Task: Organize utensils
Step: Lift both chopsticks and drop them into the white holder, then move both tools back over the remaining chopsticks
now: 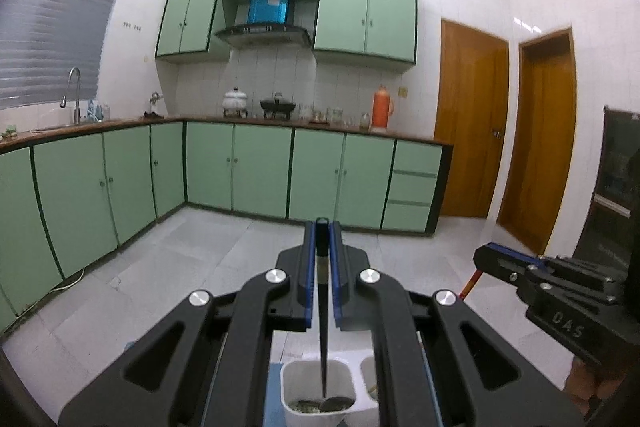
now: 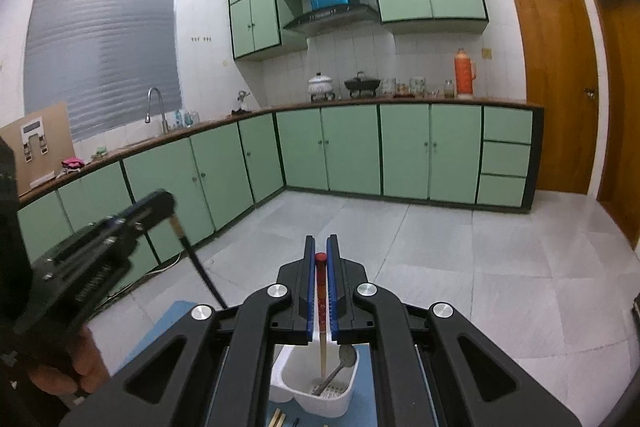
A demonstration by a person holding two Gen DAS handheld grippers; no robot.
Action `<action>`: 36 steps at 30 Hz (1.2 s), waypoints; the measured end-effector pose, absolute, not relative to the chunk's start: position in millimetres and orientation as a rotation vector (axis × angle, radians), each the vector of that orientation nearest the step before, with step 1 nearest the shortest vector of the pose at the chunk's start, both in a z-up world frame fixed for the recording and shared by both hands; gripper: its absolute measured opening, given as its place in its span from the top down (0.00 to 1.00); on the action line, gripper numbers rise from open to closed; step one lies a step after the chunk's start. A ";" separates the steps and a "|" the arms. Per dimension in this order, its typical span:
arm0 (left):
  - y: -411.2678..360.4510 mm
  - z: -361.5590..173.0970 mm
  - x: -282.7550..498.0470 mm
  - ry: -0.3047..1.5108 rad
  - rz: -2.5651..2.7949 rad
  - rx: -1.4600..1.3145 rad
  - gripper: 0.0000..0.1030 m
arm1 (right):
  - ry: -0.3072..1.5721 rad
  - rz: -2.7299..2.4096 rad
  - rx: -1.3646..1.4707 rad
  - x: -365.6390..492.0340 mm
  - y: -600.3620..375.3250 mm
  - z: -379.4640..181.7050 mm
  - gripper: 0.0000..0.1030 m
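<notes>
Green cabinets (image 1: 260,167) line the far walls of this kitchen, with a white tiled floor (image 1: 224,251) between them and my two grippers.

Left gripper (image 1: 322,227): my fingers are pressed together on a black chopstick (image 1: 323,327). Its blunt end sits between the fingertips at 12 o'clock; the shaft runs back toward 6 o'clock and tapers to a point inside the left compartment of a white utensil holder (image 1: 292,379). Dark rounded shapes lie at the bottom of that compartment, too dim to identify.

Right gripper (image 2: 321,251): my fingers are pinching a red-topped chopstick (image 2: 322,307). The red cap shows between the fingertips at 12 o'clock, the patterned red section lies between the blue pads (image 2: 309,291), and the pale lower end points toward 6 o'clock into the holder's other compartment. A metal spoon (image 2: 340,367) leans in that same compartment, just beside the chopstick at its 4 o'clock; contact between them cannot be determined.

In the right wrist view, the left gripper appears at 9 o'clock, blurred, with the black chopstick slanting down from its tip. The holder stands on a blue mat (image 2: 168,323)
</notes>
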State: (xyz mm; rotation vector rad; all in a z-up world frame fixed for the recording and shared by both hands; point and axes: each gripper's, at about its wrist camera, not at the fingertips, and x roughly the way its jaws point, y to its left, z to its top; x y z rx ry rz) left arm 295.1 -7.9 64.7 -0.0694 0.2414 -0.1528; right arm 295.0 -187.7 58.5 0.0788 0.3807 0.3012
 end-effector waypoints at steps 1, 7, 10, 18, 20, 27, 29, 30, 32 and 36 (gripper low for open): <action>-7.8 59.8 297.3 0.256 -0.158 -0.066 0.94 | 0.388 0.305 0.079 295.3 -187.0 55.6 0.95; -4.2 45.0 291.3 0.299 -0.180 -0.047 0.86 | 0.429 0.319 0.070 295.6 -188.7 46.6 0.94; -1.8 47.4 281.5 0.287 -0.184 -0.039 0.70 | 0.428 0.308 0.085 288.6 -195.6 46.6 0.89; 5.3 52.0 241.9 0.269 -0.170 -0.061 0.47 | 0.385 0.247 0.120 243.0 -216.4 43.9 0.55; 7.3 48.3 225.4 0.269 -0.165 -0.069 0.40 | 0.376 0.231 0.126 227.9 -220.8 39.4 0.44; 12.2 11.7 168.1 0.347 -0.152 -0.058 0.25 | 0.397 0.201 0.149 166.7 -230.3 7.2 0.36; 14.4 -1.8 154.8 0.380 -0.142 -0.050 0.23 | 0.416 0.192 0.158 152.1 -233.1 -4.7 0.34; 16.4 -9.9 148.2 0.401 -0.139 -0.050 0.21 | 0.427 0.183 0.164 145.3 -234.5 -11.0 0.33; 20.0 -22.7 137.8 0.435 -0.129 -0.050 0.18 | 0.459 0.156 0.164 129.4 -235.9 -27.5 0.32; 25.9 -49.7 117.9 0.512 -0.118 -0.037 0.16 | 0.537 0.136 0.184 103.4 -235.3 -59.9 0.28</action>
